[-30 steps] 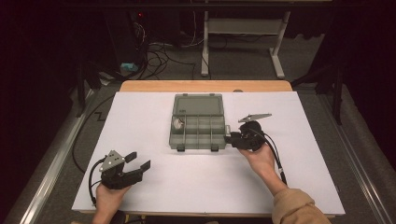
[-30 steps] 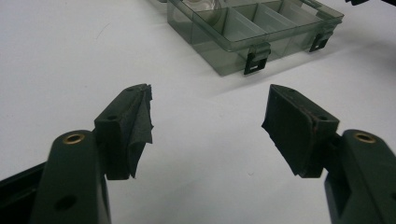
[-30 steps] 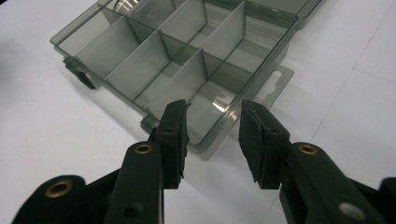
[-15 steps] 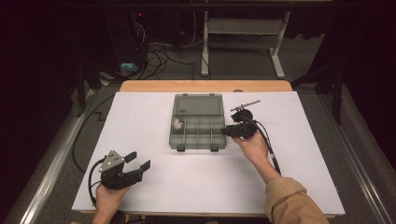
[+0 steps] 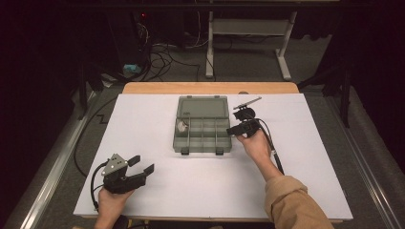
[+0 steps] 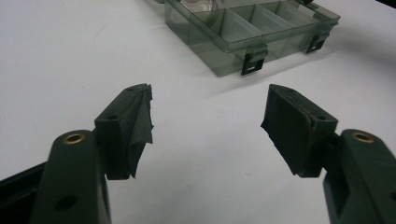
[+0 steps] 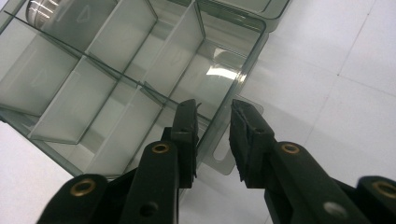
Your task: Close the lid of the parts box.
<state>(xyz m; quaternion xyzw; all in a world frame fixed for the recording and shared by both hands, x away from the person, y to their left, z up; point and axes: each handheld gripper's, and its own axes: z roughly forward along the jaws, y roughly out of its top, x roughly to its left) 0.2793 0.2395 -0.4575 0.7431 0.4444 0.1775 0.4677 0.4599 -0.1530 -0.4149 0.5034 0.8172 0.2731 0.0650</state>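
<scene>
The right gripper [image 5: 239, 123] has been brought in from the near right corner of the box [image 5: 202, 125] to the middle of its right side, and its jaws have just been closing. In the right gripper view they are seen astride the box's right wall [image 7: 219, 126], one jaw inside the end compartment and one outside over the clear hang tab [image 7: 231, 154]. A gap is still seen on both sides of the wall, so nothing is held yet. This is judged to be the start of a grip on the wall, for steadying or shifting the box.

The left gripper [image 5: 135, 168] is kept at the near left of the desk [image 5: 143, 119], wide open with nothing between its jaws, well apart from the box.

The box lies flat at the middle of the desk, its lid laid open toward the far edge. Each half is wider than deep; with the lid open, the whole runs slightly longer from near to far. The two latches [image 6: 252, 61] point toward the person. A small round silver thing [image 5: 182, 126] lies in a left compartment.
</scene>
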